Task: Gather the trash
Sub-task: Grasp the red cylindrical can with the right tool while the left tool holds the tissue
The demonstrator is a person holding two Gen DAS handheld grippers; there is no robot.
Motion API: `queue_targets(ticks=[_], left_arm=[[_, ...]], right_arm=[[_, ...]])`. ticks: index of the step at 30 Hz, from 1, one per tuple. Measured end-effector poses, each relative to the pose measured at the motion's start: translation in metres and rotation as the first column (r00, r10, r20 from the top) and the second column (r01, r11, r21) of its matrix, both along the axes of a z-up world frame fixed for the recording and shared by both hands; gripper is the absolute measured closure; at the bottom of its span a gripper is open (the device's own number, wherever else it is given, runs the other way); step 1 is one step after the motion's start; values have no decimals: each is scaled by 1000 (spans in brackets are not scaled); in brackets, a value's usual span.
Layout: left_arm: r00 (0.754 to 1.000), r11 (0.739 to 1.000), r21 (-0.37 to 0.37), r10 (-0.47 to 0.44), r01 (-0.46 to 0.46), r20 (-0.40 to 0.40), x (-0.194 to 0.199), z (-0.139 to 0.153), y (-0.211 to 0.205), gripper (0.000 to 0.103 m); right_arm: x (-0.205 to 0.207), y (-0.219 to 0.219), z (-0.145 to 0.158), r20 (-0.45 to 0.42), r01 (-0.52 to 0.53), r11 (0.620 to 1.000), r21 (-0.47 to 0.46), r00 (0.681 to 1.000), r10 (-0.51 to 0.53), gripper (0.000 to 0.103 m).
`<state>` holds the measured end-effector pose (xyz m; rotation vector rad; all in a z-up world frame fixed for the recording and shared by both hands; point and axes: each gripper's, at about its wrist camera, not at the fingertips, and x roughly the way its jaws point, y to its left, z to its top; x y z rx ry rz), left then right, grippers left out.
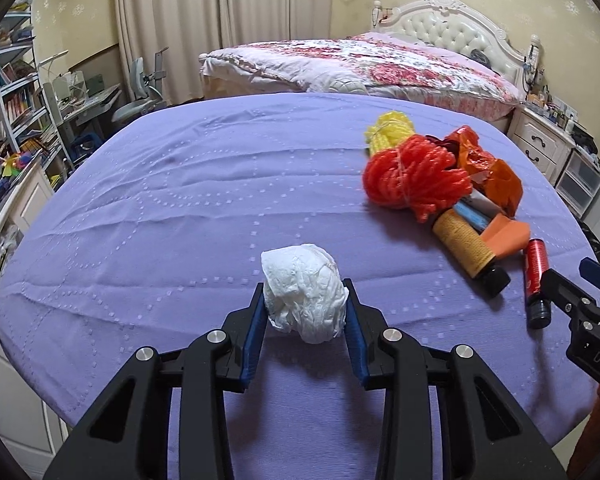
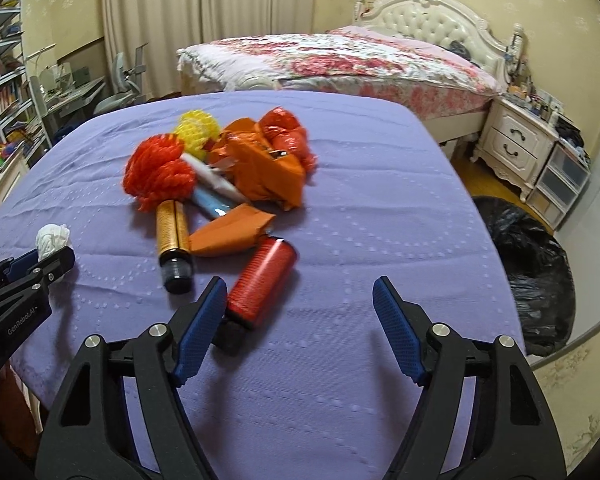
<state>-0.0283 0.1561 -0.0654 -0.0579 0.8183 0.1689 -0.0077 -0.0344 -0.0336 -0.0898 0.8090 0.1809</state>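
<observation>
Purple cloth covers the bench (image 1: 180, 200), and a bed with a flowery blanket (image 1: 360, 66) stands behind it.

On the left side of the bench, near the front edge, sits a white paper ball (image 1: 306, 294). The left hand-held gripper (image 1: 305, 312) has its two blue pads on both sides of the ball. The pads touch it, so it looks pinched, though it seems to rest on the cloth too.

Toward the right side of the bench lies a pile of trash. It has a red net (image 2: 160, 176), a yellow net (image 2: 196, 130), orange wrappers (image 2: 268, 164), a gold bottle (image 2: 173, 232) and a red bottle (image 2: 262, 282). The red bottle lies closest to the front edge.

The right hand-held gripper (image 2: 300, 312) is spread wide and holds nothing. Its left pad is just beside the red bottle, maybe touching it; the picture is blurry there.

Past the right edge of the bench, a black trash bag (image 2: 532, 272) waits on the floor.

I think the job has only just begun. I cannot see inside the bag. All the trash I can see is on the bench, so the paper ball and the whole pile must go into the bag.
</observation>
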Motion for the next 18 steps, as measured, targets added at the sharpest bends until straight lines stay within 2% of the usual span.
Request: queue_targets(ticks=[5,8,14,16,18], left_arm=[[1000,1000,-9,-1,1,-3,-2,-3,4,66],[1000,1000,-12,-2,2,-3,1,-5,4,66],[1000,1000,-16,-10,10,1,4,-4,2,66],[1000,1000,-14,-13,13,2,4,-4,1,66],[1000,1000,-15,-18,18,4,4,-4,-2,66]], right_arm=[[2,1,-7,-34,-2,1000,-25,999,1,43],[3,-7,-10,-61,14,1000,-4,998,-14,49],[8,-8,-9,-53,20,1000,-10,998,-20,49],[10,-6,-7,-46,14,1000,-18,999,-15,53],[13,-4,-8,-51,-4,1000,-17,999,3,69]])
